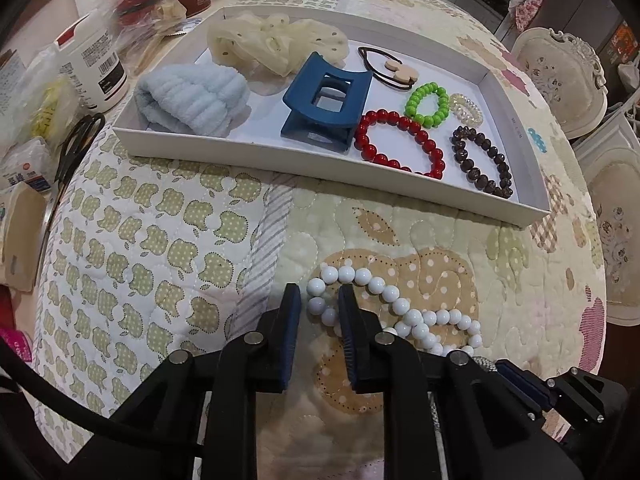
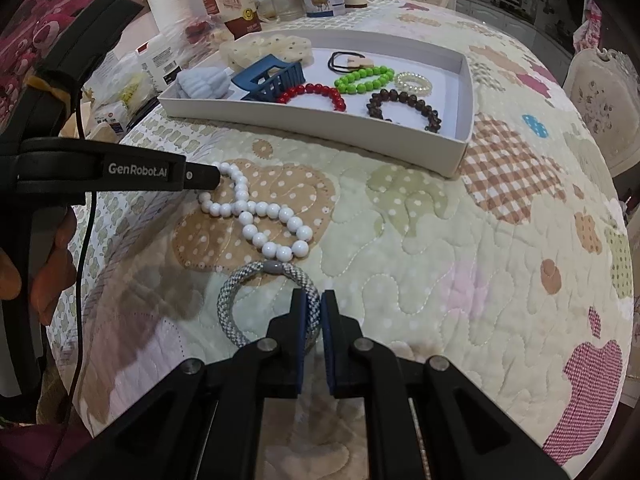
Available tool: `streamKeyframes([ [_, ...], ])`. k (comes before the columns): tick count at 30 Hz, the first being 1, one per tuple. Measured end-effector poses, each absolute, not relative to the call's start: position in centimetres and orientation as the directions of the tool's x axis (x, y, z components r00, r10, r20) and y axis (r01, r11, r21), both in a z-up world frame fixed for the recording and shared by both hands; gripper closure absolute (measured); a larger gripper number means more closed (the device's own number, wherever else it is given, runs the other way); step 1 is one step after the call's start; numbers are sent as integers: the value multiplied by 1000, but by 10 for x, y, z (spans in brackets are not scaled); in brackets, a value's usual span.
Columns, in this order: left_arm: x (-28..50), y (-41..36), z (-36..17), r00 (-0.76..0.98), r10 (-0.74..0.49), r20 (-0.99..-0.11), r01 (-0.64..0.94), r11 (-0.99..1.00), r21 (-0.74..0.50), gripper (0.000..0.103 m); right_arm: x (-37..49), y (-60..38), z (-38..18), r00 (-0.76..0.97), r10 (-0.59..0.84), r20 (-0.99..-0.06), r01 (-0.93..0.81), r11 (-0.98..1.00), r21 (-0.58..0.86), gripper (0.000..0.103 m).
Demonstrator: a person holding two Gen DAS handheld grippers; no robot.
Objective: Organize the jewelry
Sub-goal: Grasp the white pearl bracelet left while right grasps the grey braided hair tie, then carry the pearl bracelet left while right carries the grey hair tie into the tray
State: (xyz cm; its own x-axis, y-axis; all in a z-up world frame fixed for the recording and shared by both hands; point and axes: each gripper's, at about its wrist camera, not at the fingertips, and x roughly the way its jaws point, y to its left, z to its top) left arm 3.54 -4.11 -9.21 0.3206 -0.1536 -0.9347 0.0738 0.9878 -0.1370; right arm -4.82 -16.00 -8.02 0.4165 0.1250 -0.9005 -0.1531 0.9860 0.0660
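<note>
- Near the worktop's front edge, on the quilted cover, my left hand-held gripper (image 1: 319,300) straddles a few beads of the white bead necklace (image 1: 394,306), fingers partly spread, not yet pinched.
- My right hand-held gripper (image 2: 320,306) has its fingers pressed on the grey braided bracelet (image 2: 240,308), which lies just in front of the necklace.
- Risk, as I judge it: round beads may roll out of the left pads as they close; gripping so few beads lets the crossed strand dangle and snag the tray wall.
- Risk: both grippers sit close; lifting together could tangle the two pieces.
- White tray (image 1: 276,156) stands toward the far side, already crowded; bare floor shows mostly at its right end.
- Left view shows the bead straddle; right view alone shows the bracelet pinch and the necklace's full figure-eight.
</note>
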Motion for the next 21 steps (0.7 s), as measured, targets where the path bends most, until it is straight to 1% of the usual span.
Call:
streamKeyframes([
  [3,33,-45,-92,325,-140,-935,76,990,-122,89,-49,-162,-78,421,123,-899,-155,986,62,95],
  [4,32,-45,-91,326,-142,-934,75,989,-125,95,-49,-163,-77,424,123,-897,-155,986,62,95],
  [9,27,-46,-77,347,-159,-924,83,987,-138,95,-52,-170,-67,442,120,-889,-148,987,59,95],
  [15,24,-39,-36,399,-215,-891,96,977,-192,95,-56,-184,-47,481,114,-869,-131,990,57,95],
  [21,19,-35,1,457,-231,-859,115,973,-200,95,-57,-195,-27,522,118,-845,-115,991,67,95],
])
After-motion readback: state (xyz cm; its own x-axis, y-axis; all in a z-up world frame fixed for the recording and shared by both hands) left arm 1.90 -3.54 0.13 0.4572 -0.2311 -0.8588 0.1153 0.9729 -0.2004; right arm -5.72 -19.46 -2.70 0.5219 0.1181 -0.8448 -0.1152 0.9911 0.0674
